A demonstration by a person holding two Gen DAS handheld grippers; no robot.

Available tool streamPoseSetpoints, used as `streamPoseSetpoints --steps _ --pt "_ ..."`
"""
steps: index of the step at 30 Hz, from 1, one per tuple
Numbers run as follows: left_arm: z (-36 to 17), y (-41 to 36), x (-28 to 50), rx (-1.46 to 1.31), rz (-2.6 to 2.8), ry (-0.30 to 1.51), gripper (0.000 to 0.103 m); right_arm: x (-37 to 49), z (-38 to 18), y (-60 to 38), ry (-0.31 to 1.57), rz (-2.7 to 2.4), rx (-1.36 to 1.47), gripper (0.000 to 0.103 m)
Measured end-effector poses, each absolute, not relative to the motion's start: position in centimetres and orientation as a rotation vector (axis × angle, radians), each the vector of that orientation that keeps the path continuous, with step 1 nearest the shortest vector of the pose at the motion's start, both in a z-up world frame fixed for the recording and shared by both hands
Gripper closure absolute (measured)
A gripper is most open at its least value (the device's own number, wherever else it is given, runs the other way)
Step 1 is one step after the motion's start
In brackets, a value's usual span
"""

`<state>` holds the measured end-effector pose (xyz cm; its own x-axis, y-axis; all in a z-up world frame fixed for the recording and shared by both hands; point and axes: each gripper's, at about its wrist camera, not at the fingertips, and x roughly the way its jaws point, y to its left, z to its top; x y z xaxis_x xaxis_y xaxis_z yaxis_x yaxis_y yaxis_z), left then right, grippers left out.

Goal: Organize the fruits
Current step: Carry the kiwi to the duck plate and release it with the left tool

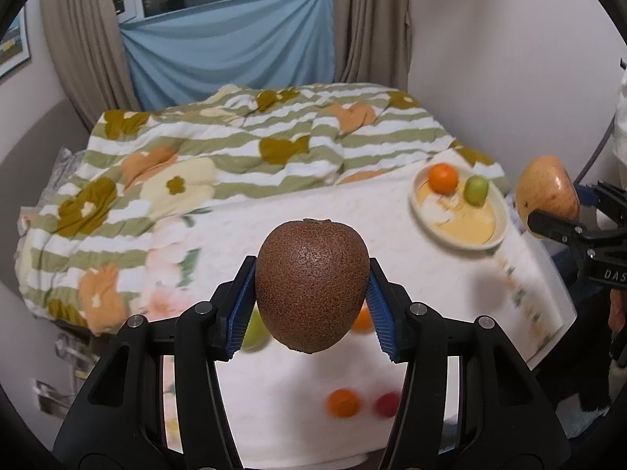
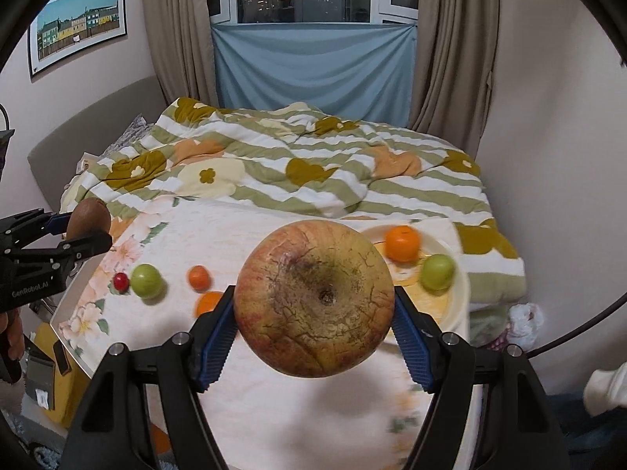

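Now your left tongs [image 1: 311,293] are gripping the kiwi [image 1: 312,286], and your right tongs [image 2: 315,313] are gripping the big apple [image 2: 314,298] above the table [image 2: 235,227].

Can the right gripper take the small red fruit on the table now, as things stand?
Probably not. The right gripper is already shut on the apple, so its jaws are full. The small red fruit lies uncovered on the table, far to its left.
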<state>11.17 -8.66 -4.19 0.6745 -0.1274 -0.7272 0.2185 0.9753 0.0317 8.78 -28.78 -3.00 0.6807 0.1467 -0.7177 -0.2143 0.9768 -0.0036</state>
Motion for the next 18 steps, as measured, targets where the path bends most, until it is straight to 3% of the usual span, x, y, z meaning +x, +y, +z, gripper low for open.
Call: streamPoseSetpoints --steps 18 --pt "-7.4 -25.0 18.2 0.169 -0.359 0.85 0.043 12.0 -5.9 -40.9 0.833 0.15 -0.059 0.033"
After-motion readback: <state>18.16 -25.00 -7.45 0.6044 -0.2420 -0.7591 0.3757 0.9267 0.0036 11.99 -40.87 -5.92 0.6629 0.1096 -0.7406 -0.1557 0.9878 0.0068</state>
